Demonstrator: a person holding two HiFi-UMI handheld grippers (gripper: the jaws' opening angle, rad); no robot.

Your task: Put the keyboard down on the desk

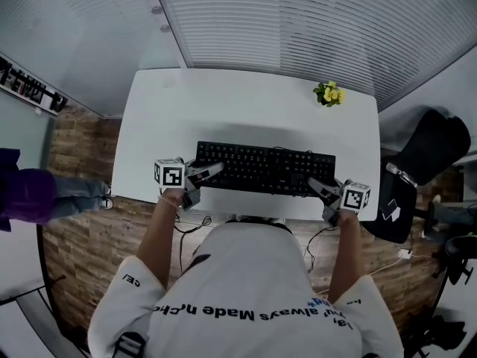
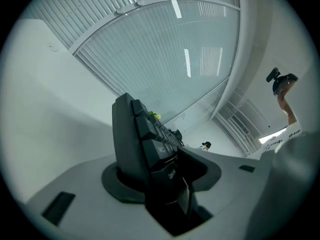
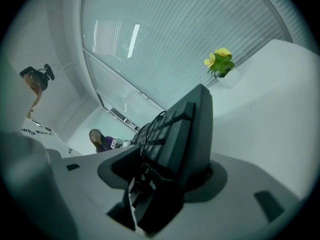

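Note:
A black keyboard [image 1: 264,167] stretches across the front half of the white desk [image 1: 246,103], its long side parallel to the near edge. My left gripper [image 1: 211,171] is shut on the keyboard's left end, and my right gripper [image 1: 316,186] is shut on its right end. In the left gripper view the keyboard [image 2: 142,144] stands edge-on between the jaws, keys facing right. From the right gripper view the keyboard [image 3: 175,139] is likewise pinched edge-on. Whether it rests on the desk or hangs just above it I cannot tell.
A small pot of yellow flowers [image 1: 329,93] stands at the desk's far right corner. A black office chair [image 1: 425,159] sits right of the desk. Window blinds [image 1: 313,21] run behind the desk. A person in purple [image 1: 33,196] stands at the left. Cables [image 1: 190,226] hang below the near edge.

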